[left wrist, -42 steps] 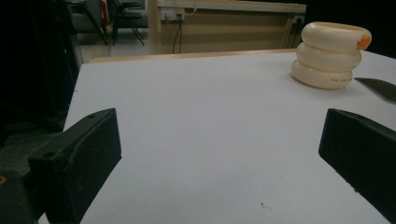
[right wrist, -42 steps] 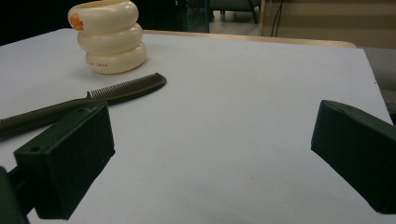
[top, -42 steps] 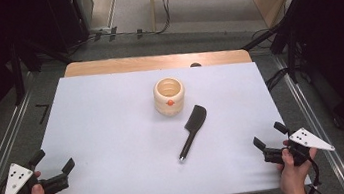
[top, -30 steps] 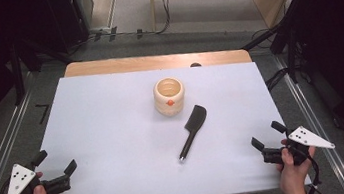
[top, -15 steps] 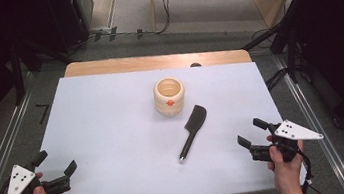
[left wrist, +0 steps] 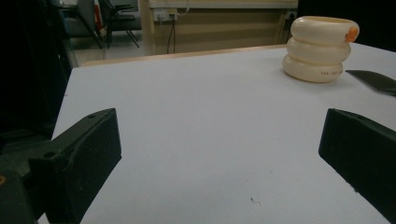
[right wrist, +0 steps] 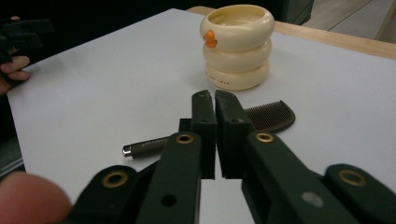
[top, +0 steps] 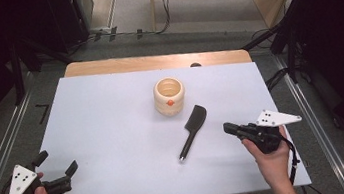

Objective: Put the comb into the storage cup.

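Observation:
A cream cup (top: 169,96) made of stacked rings, with an orange dot on its rim, stands upright near the table's middle. A black comb (top: 193,129) with a slim handle lies flat just in front of it, to the right. My right gripper (top: 228,128) hovers right of the comb, pointing at it. Its jaws have just been closing and now meet with nothing between them (right wrist: 215,100); the comb (right wrist: 271,114) and the cup (right wrist: 237,46) lie beyond them. My left gripper (top: 57,162) rests open at the near left corner, facing the cup (left wrist: 321,49).
A white sheet (top: 112,115) covers the table, with a wooden strip (top: 155,61) along its far edge. Metal rails run along both sides. Cables and dark stands lie on the floor beyond. The other hand (right wrist: 14,60) is at the far left of the right gripper view.
My right gripper has moved left and upward from the near right corner toward the comb, and its jaws have gone from open to shut. The left gripper has stayed put.

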The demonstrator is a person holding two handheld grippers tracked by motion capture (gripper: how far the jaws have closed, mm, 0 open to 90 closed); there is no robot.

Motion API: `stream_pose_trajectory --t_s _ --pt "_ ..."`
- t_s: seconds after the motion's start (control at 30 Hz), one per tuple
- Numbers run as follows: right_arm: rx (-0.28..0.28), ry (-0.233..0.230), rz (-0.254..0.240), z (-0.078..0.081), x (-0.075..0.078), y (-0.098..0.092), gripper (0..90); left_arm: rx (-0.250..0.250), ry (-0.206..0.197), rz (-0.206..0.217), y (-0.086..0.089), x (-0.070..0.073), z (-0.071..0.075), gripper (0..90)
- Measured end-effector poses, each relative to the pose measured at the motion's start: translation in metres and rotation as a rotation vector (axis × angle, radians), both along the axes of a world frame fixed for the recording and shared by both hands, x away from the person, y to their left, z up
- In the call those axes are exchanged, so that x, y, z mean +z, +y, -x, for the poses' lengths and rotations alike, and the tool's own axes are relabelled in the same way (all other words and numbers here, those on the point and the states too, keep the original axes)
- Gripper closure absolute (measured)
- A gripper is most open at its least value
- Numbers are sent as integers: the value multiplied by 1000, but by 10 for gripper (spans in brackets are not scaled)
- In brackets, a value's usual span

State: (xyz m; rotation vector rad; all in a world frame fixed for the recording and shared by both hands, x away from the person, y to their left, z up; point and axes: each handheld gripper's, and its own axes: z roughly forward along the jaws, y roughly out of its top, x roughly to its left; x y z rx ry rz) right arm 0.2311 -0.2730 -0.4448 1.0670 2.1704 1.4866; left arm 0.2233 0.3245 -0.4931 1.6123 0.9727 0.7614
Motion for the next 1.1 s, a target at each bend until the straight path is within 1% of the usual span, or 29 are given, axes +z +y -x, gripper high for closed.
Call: stream_pose_trajectory --t_s 0.07,0.17,0.2,0.23,0.27,0.3,0.37,0.47,0.53,0.57,0.63,0.7,0.73,0.8,0.83,0.87,0.93,0.97,1.07,1.1 --pt "5 4 31 -3 1 6 883 -2 0 -5 0 0 0 0" --pt "5 25 71 -8 2 17 884 0 1 -5 0 0 0 0" --pt "17 28 77 -10 2 19 884 1 0 -3 0 0 0 0" --pt "17 28 77 -10 2 19 884 1 0 -3 0 0 0 0" --pt "15 31 113 -15 3 27 885 2 0 -1 0 0 0 0" --pt "15 31 113 -15 3 27 885 2 1 0 0 0 0 0" --pt "34 37 138 -21 4 35 885 1 1 0 0 0 0 0" --pt "71 50 141 -28 4 42 885 1 0 -2 0 0 0 0" --pt "80 57 149 -30 4 45 885 0 1 -4 -1 0 0 0" --pt "90 64 167 -35 4 50 885 -1 1 -4 -1 0 0 0" --pt "100 69 186 -39 3 56 886 -3 2 -7 -1 0 0 0" --pt "105 78 216 -42 2 61 886 0 3 -11 -1 0 0 0" --pt "105 78 216 -42 2 61 886 0 3 -11 -1 0 0 0" --pt "121 86 253 -49 1 68 886 0 2 -11 -1 0 0 0" --pt "121 86 253 -49 1 68 886 0 2 -11 -1 0 0 0" --pt "129 101 275 -54 0 72 886 0 3 -12 -1 0 0 0" --pt "132 104 281 -56 0 73 886 0 3 -11 -1 0 0 0" --pt "144 118 297 -60 -2 77 886 0 3 -11 -1 0 0 0" --pt "158 131 332 -66 -6 84 886 -1 2 -11 -1 0 0 0" --pt "158 143 344 -67 -7 87 886 -1 2 -11 -1 0 0 0"
